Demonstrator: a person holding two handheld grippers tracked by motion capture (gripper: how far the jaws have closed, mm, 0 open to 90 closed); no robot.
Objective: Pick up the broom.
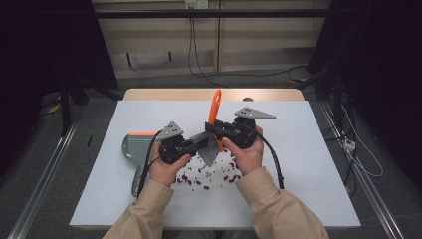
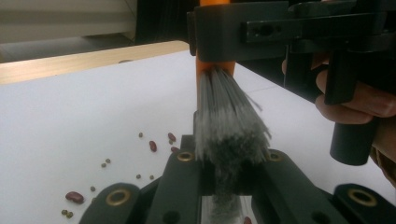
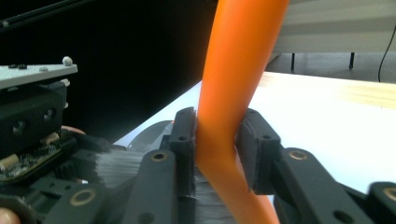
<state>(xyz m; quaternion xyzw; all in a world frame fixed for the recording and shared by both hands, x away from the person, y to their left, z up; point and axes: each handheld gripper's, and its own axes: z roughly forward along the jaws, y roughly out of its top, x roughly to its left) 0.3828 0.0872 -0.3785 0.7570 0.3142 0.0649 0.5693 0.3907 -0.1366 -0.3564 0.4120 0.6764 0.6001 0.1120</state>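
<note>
A hand brush with an orange handle (image 1: 215, 105) and grey bristles (image 1: 209, 149) is held above the white table top (image 1: 303, 164), between both grippers. My left gripper (image 1: 200, 143) is shut on the bristle tuft (image 2: 229, 116), which is pinched flat between its jaws (image 2: 229, 172). My right gripper (image 1: 215, 128) is shut on the handle (image 3: 233, 70) just above the bristles, with a pad pressing on each side (image 3: 218, 140). The handle rises away from me towards the far edge. Red beans and small green ones (image 1: 209, 174) lie scattered under the brush.
A grey dustpan with an orange edge (image 1: 135, 147) lies on the table to the left of my left hand. More beans (image 2: 153, 145) lie on the white surface beyond the left jaws. A wooden table edge (image 1: 209, 93) runs along the far side.
</note>
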